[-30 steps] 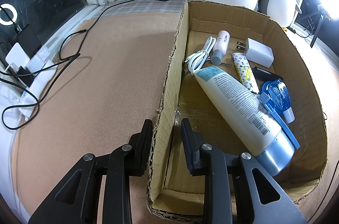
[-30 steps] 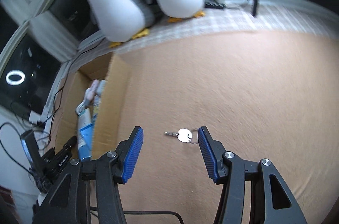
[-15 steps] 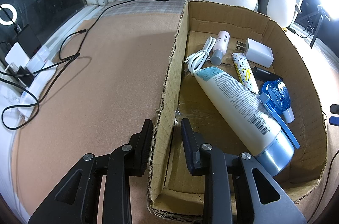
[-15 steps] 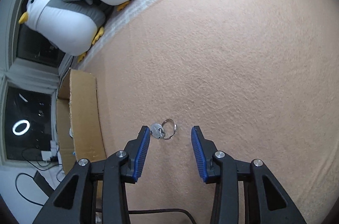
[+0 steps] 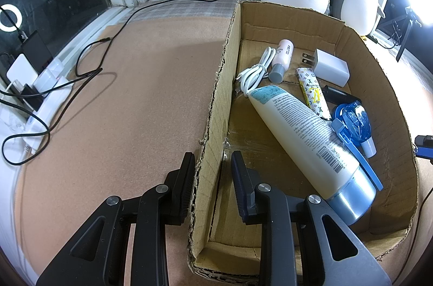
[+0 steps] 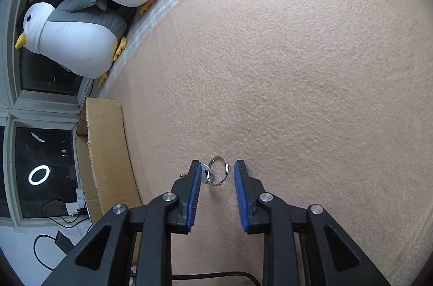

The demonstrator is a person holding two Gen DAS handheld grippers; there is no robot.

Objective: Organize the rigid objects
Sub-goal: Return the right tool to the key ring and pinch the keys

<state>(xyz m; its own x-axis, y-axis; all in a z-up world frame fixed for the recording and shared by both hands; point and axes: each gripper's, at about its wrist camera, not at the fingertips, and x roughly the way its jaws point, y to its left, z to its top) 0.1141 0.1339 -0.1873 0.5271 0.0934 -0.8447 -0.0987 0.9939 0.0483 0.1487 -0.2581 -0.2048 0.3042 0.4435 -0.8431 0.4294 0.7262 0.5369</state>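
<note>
A cardboard box (image 5: 216, 101) lies on the tan mat and holds a large cream lotion tube (image 5: 305, 134), a white cable (image 5: 254, 74), a small pink bottle (image 5: 281, 59), a white charger (image 5: 330, 66), a printed tube (image 5: 314, 93) and a blue plastic item (image 5: 351, 120). My left gripper (image 5: 212, 161) straddles the box's left wall with a gap between its jaws. In the right wrist view a silver key on a ring (image 6: 215, 172) lies on the mat between the fingers of my open right gripper (image 6: 216, 171). The left blue pad (image 6: 196, 177) touches the key.
Two plush penguins (image 6: 89, 4) sit by the window behind the box (image 6: 105, 150). Black cables (image 5: 89, 69) and white chargers (image 5: 35, 85) lie along the left edge of the mat. The right gripper's tip (image 5: 425, 145) shows beyond the box's right wall.
My right gripper has swung and come down over the key, its jaws narrowing around it. The left gripper and the box have not moved.
</note>
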